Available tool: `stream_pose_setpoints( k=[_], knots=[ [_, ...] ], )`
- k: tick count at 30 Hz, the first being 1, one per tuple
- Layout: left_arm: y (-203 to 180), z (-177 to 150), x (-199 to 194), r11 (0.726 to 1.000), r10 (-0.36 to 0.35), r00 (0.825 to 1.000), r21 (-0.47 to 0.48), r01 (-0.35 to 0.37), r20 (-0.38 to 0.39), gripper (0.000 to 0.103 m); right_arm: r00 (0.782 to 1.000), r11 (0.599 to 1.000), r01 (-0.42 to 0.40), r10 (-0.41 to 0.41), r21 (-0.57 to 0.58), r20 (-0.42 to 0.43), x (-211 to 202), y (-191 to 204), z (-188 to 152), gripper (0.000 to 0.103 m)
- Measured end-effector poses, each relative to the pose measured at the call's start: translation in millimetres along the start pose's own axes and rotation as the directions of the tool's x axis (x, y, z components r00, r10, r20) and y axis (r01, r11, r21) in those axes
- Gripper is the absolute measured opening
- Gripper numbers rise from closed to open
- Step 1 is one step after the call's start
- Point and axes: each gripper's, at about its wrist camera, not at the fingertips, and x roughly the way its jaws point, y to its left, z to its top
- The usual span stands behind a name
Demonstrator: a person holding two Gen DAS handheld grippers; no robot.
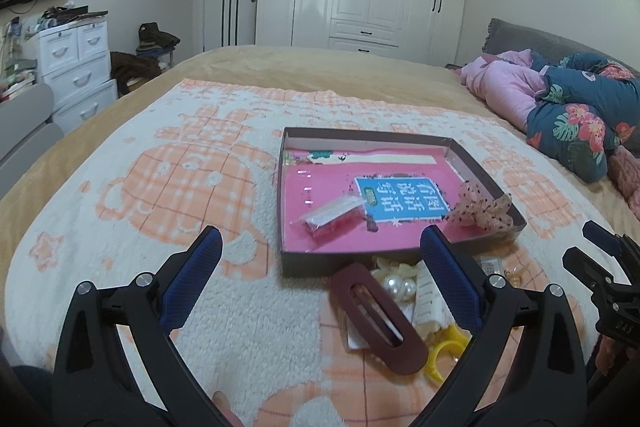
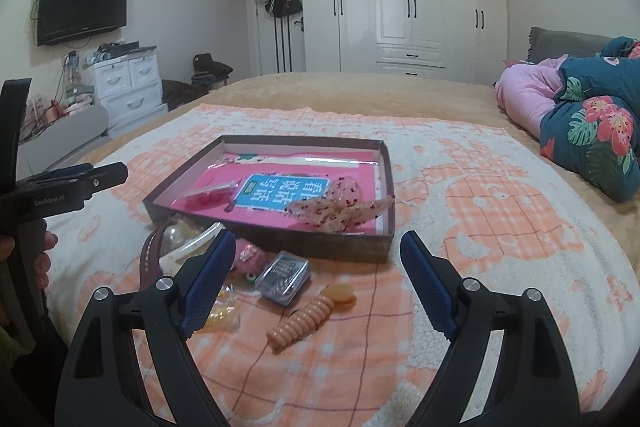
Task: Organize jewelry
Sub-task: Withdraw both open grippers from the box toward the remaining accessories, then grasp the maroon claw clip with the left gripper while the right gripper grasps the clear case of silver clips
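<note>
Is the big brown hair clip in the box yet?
No. The brown clip lies on the blanket, in front of the box, near the pearls.

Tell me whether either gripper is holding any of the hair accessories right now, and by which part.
Nothing is held. The left gripper and the right gripper are both open and empty above the blanket.

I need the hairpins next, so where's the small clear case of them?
In the right wrist view, the clear case lies on the towel before the box, beside the ridged orange clip.
</note>
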Motion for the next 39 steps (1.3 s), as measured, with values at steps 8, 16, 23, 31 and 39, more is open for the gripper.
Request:
stream_pose_setpoints(
  k=[8,16,23,31,39],
  knots=[
    [1.4,-18.1,1.7,1.000,0.000,0.998,0.007,0.001,-0.069,0.091,0.999,0.999,-0.031,0.029,-0.043,-0.047,5.6,11.3,-7.1,0.082],
    [4.7,-32.6,21.7,0.996,-0.080,0.981,-0.053,0.072,-0.177,0.091,0.993,0.996,-0.049,0.040,-0.076,-0.110,24.0,17.3,-15.7,0.082],
    [0.3,-39.1,41.3,0.986,-0.150,0.957,-0.109,0.127,-0.248,0.085,0.990,0.994,-0.052,0.038,-0.097,-0.137,36.1,20.4,-19.7,0.081],
    [3.0,-43.8,60.9,0.958,-0.245,0.919,-0.220,0.182,-0.307,0.062,0.986,0.991,-0.071,0.052,-0.112,-0.160,49.3,24.6,-18.1,0.075],
    [3.6,-47.2,68.4,0.938,-0.303,0.898,-0.267,0.221,-0.318,0.029,0.971,0.992,-0.084,0.059,-0.099,-0.231,76.0,32.6,-17.3,0.056]
  ],
)
